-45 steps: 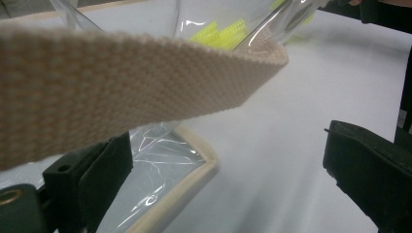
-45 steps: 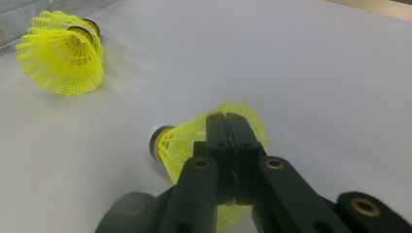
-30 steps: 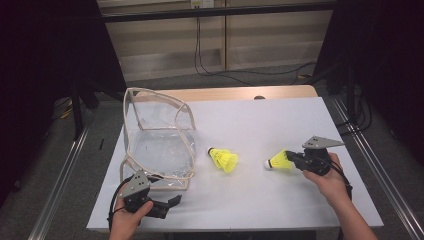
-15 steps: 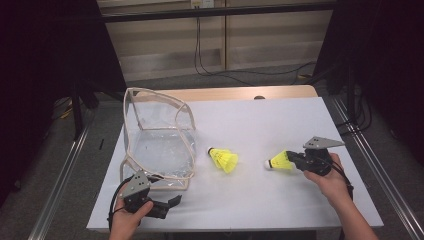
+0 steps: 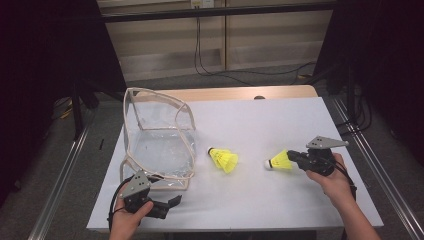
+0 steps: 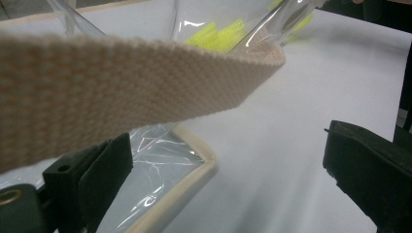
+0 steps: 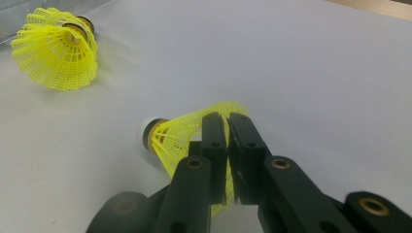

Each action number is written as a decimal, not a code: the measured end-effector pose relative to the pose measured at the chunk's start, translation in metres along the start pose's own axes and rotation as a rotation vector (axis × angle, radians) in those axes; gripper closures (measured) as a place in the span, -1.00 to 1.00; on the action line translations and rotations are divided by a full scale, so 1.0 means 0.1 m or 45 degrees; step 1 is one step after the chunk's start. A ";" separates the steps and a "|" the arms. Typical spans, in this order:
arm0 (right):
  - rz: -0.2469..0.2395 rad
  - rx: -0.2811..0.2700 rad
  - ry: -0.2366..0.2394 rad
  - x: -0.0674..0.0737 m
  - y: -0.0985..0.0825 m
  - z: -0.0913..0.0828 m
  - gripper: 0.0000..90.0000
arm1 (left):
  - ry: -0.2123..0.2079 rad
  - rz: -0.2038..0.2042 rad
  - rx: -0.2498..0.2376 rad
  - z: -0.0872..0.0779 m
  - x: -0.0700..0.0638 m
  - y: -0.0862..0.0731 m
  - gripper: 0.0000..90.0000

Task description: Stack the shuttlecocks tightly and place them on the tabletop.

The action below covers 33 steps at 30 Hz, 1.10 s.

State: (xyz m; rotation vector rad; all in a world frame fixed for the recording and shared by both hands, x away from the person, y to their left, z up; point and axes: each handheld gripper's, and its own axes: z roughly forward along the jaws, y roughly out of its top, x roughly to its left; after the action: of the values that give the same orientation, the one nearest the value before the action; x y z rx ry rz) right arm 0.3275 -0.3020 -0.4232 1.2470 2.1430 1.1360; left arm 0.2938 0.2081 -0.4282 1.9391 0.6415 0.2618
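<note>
Two yellow shuttlecocks lay on a white surface [image 5: 280, 120]. At far left, the left gripper [image 5: 165, 206] rested with jaws apart beside a clear bag [image 5: 160, 145] (cream-trimmed). Next came a loose shuttlecock [image 5: 224, 159]. At right, the right gripper [image 5: 295, 158] had jaws clamped on the second shuttlecock [image 5: 279, 161], its skirt pinched.

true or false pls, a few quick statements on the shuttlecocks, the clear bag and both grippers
1. The right gripper is shut on a yellow shuttlecock. True.
2. Both shuttlecocks are inside the clear bag. False: the other shuttlecock lies on the white table, beside the bag.
3. The left gripper is open. True.
4. The left gripper clamps the bag's webbing strap. False: the strap passes above its open jaws.
</note>
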 end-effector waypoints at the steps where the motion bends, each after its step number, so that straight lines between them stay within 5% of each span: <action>1: -0.001 0.001 0.001 0.00 0.00 -0.01 0.91 | 0.001 0.000 0.001 0.00 0.00 0.00 -0.91; 26: 0.003 -0.039 -0.021 -0.02 0.06 -0.15 0.86 | -0.001 0.000 -0.003 0.01 0.00 0.00 -0.91; 33: 0.034 -0.068 0.014 0.02 0.10 -0.18 0.58 | 0.000 0.001 -0.001 0.01 -0.01 0.00 -0.91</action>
State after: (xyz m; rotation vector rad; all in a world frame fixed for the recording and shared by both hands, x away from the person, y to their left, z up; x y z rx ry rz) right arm 0.3192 -0.3060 -0.4045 1.2522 2.0959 1.2062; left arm 0.2938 0.2072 -0.4281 1.9388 0.6409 0.2624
